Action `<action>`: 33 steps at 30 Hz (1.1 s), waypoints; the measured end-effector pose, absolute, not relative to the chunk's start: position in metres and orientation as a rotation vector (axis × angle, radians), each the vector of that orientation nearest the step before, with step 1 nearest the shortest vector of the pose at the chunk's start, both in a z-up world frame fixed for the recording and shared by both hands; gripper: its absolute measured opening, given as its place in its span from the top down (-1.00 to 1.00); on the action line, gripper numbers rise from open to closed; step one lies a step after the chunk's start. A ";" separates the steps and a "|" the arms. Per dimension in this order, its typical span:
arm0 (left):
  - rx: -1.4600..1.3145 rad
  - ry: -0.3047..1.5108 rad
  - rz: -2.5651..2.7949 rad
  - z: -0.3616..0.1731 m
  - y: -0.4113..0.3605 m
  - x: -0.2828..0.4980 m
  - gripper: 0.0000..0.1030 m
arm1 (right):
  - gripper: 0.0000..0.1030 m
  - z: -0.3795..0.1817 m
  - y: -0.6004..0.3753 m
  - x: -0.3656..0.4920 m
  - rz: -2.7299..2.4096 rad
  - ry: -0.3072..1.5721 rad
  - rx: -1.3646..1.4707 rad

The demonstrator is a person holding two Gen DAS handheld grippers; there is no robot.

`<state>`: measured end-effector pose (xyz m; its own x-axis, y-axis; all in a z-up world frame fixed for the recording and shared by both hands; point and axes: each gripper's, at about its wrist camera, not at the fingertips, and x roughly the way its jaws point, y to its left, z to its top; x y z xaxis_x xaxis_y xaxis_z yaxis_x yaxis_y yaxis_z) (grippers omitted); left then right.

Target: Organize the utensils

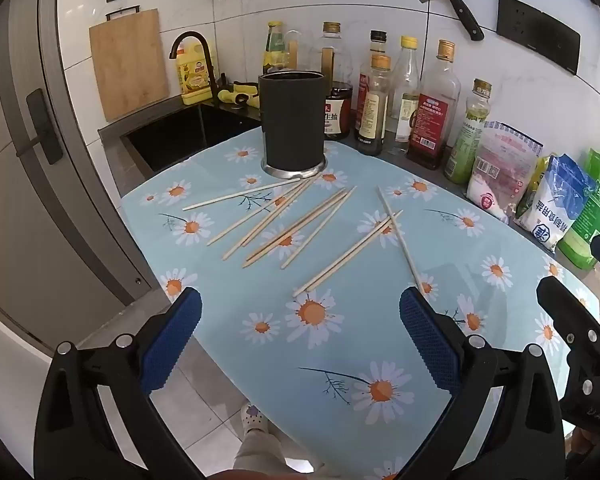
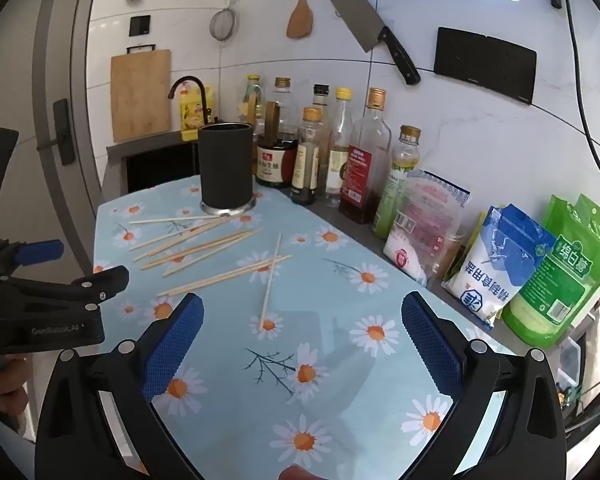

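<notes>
Left hand-held gripper (image 1: pixel 300 334) hovers over the near edge of the desk (image 1: pixel 352 332), blue fingers (image 1: pixel 172 340) spread wide, nothing between them. Right hand-held gripper (image 2: pixel 302 338) same pose, spread wide and empty, above the daisy-print cloth; it sits just right of the left one, whose black body shows at the left edge of the right wrist view. Chopsticks (image 1: pixel 296 228): thin pale wood, tapered, loose on the cloth between the grippers and the holder. Count looks like about 11: a fanned cluster of roughly 8 in front of the holder, then a pair lying parallel with 1 single stick (image 2: pixel 271 280) crossing over it nearer the right gripper. Overlaps make the exact count uncertain. One black cylindrical holder (image 1: pixel 292 126), upright on a metal base, at the far end of the cloth, just touching the cluster's far tips.
</notes>
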<state>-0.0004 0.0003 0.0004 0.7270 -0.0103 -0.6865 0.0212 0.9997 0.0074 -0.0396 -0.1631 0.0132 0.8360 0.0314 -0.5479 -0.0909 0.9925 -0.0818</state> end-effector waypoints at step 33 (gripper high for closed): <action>0.024 0.770 0.010 -0.003 0.008 -0.003 -0.89 | -0.85 0.009 -0.159 -0.038 0.099 0.592 -0.112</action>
<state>-0.0025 0.0079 -0.0027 0.7180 0.0179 -0.6959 -0.0002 0.9997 0.0255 -0.0383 -0.1586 0.0090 0.8252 0.0610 -0.5616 -0.1253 0.9892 -0.0767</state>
